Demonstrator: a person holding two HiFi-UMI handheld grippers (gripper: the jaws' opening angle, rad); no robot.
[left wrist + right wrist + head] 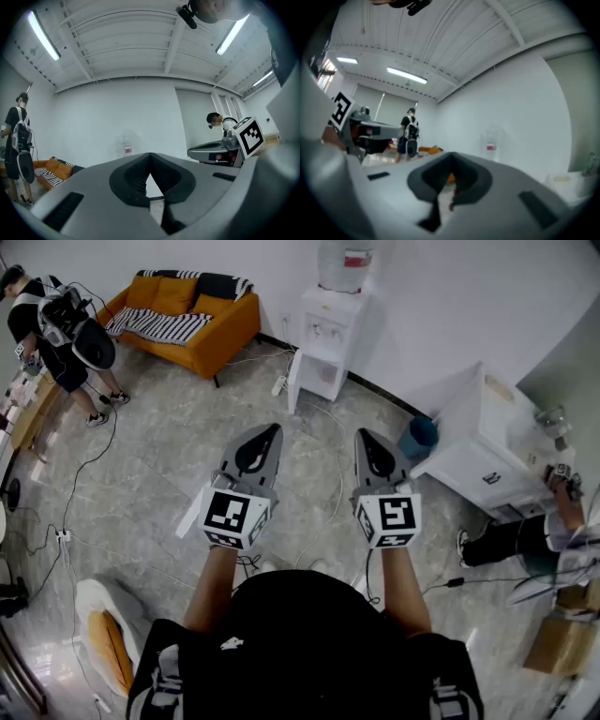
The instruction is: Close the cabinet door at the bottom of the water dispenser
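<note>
Black fabric of the person's shirt (309, 643) is seen closest to the head view, and beyond it two bare forearms are held forward, each ending in a grey two-jaw gripper with a marker cube. The left gripper (272, 431) and the right gripper (362, 435) are both seen with their jaws brought together at the tips, and nothing is held between them in either gripper view. The tall white water dispenser (328, 338), topped by a clear water bottle (343, 263), is set against the white wall well apart from both grippers. Its white bottom cabinet door (293, 381) appears to be swung out at the left of its base, so the task is judged not yet begun. Several hazards can be expected from here. A thin white cable (334, 451) is laid across the grey marbled floor (169, 456) between the person and the dispenser, and a white power strip (278, 385) is placed just beside the open door, so a foot could be caught or a plug pulled during the approach. If the door is pushed with the narrow closed tips, they could be slid off its smooth face or edge. If too much force is used, the dispenser could be rocked and the bottle unsettled, or the door could be bounced back open instead of being latched.
</note>
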